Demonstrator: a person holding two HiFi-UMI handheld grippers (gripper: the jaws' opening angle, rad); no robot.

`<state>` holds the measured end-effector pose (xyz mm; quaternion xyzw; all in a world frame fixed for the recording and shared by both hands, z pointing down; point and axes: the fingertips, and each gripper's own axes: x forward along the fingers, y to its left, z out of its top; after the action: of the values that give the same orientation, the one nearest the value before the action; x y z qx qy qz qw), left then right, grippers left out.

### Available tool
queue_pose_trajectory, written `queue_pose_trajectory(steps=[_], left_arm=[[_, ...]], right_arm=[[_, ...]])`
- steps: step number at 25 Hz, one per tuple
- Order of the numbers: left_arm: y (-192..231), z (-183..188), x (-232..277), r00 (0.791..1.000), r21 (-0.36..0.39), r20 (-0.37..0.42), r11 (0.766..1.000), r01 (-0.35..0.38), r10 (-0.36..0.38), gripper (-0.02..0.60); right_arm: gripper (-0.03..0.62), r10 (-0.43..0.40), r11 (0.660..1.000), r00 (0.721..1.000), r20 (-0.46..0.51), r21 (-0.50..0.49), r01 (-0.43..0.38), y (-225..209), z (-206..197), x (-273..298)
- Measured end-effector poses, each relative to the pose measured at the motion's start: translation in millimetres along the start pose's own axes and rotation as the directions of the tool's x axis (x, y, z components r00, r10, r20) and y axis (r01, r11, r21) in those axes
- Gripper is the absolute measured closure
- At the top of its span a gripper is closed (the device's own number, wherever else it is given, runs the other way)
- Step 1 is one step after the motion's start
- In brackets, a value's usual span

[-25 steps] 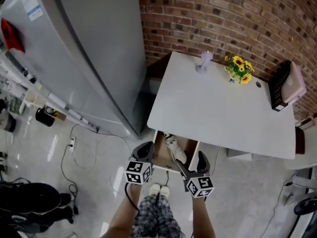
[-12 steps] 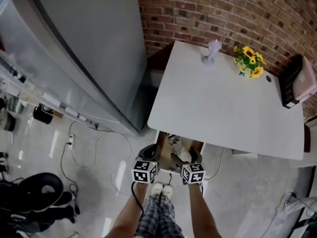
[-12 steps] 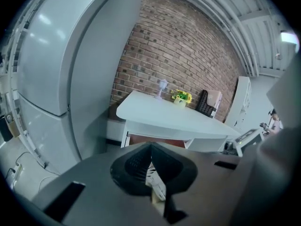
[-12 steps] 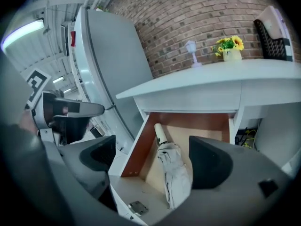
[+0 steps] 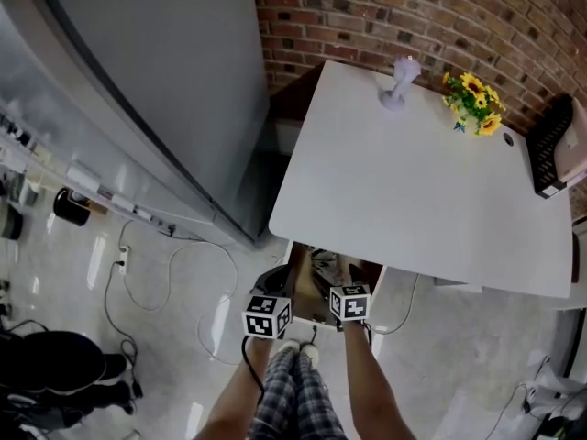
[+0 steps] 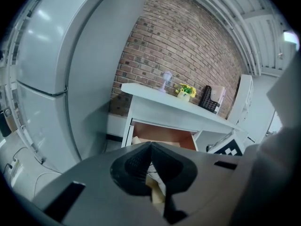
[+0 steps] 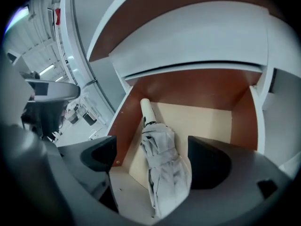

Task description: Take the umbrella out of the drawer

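Note:
The drawer under the white table stands pulled out. Inside it lies a folded grey umbrella with a cream handle pointing to the drawer's back; in the head view the umbrella is partly hidden by my right gripper. My right gripper is open, tilted down into the drawer, one jaw on each side of the umbrella without touching it. My left gripper is shut on nothing, held level in front of the drawer. In the head view the left gripper is beside the right gripper.
A tall grey refrigerator stands close on the left. On the table are a small purple stand, yellow flowers and a black rack. Cables lie on the floor. A brick wall is behind.
My right gripper has moved forward and left, over the open drawer and down around the umbrella. The left gripper has barely shifted. The head view has shifted a little.

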<state>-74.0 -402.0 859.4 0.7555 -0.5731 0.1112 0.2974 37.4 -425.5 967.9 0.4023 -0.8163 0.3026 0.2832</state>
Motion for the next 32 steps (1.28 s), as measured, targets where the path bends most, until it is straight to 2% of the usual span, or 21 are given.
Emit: queue_pose_trajectory(steps=[7, 10, 12, 13, 20, 26, 32], left_arm=[[8.4, -5.9, 6.6, 1.0, -0.029, 0.006, 1.0, 0.006, -0.006, 0.555], [8.3, -3.8, 7.3, 1.0, -0.028, 0.013, 0.999, 0.018, -0.018, 0.555], [7.7, -4.6, 8.2, 1.0, -0.017, 0.011, 1.0, 0.027, -0.026, 0.555], [7.2, -4.9, 8.4, 0.999, -0.013, 0.01, 0.999, 0.032, -0.032, 0.555], [1.3, -1.4, 2.5, 0.998, -0.004, 0.009, 0.999, 0.054, -0.054, 0.555], [-2.0, 13.3, -13.7, 0.999, -0.013, 0.009, 0.999, 0.051, -0.051, 0.555], [-14.0, 41.2, -36.5, 0.998, -0.016, 0.017, 0.998, 0.055, -0.055, 0.555]], right_arm=[[0.114, -0.035, 0.999, 0.988, -0.148, -0.046, 0.028, -11.3, -33.2, 49.4], [0.147, -0.072, 0.994, 0.97, -0.233, -0.1, 0.05, -20.0, -55.6, 63.9], [0.203, -0.121, 0.983, 0.955, -0.272, -0.164, 0.078, -27.5, -65.4, 66.4], [0.242, -0.14, 0.978, 0.95, -0.278, -0.187, 0.089, -30.5, -66.6, 66.6], [0.316, -0.159, 0.975, 0.938, -0.309, -0.201, 0.099, -28.3, -60.5, 58.1], [0.33, -0.148, 0.976, 0.934, -0.326, -0.198, 0.086, -15.3, -48.3, 36.8], [0.332, -0.144, 0.978, 0.916, -0.373, -0.192, 0.075, -0.7, -33.2, 2.3]])
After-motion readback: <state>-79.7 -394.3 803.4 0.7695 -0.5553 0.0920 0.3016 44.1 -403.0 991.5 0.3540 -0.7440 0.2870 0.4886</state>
